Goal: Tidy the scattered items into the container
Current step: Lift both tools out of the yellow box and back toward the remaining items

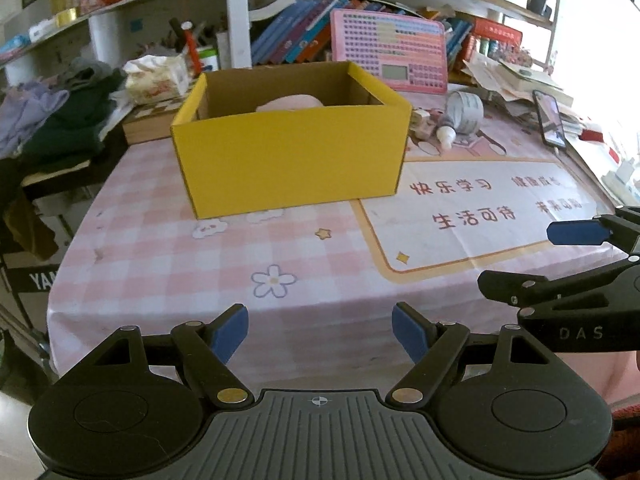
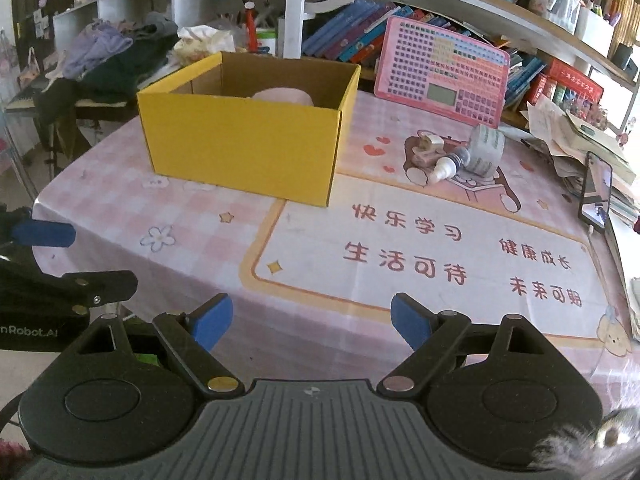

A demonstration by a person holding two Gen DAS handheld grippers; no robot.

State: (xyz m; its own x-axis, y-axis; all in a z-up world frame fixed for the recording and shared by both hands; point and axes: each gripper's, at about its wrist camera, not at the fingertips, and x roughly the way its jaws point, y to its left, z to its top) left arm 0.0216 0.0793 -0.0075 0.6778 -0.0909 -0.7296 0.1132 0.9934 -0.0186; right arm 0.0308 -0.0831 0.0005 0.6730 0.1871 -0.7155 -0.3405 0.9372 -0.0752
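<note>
Cardboard box [image 1: 292,160], yellow outside and plain brown inside, sits open-topped on a table covered by a smooth pink-and-white checked cloth [image 1: 160,248] printed with flowers, stars and red Chinese characters. The box is rectangular with crisp folded corners, and a pale pink, rounded, soft-looking object [image 1: 292,102] lies inside, only its top showing over the near wall.

To the right of the box, well apart from it, a small cluster of loose items lies on the cloth: a roll of clear tape [image 2: 486,148] on its edge, a small dropper bottle [image 2: 448,166] on its side with a white cap and dark body touching the roll, and a small pale pink item [image 2: 426,148] just beside the bottle, too small to identify. A phone [image 2: 596,192] stands tilted near the right table edge. Behind everything, a pink plastic board with a grid of buttons [image 2: 440,68] leans against shelved books.

Left gripper [image 1: 320,330] hovers low over the near part of the cloth, its blue-padded black fingers spread wide with nothing between them. Right gripper [image 2: 312,322] is alongside it, likewise spread apart and empty. Both are well short of the box and the loose items.
</note>
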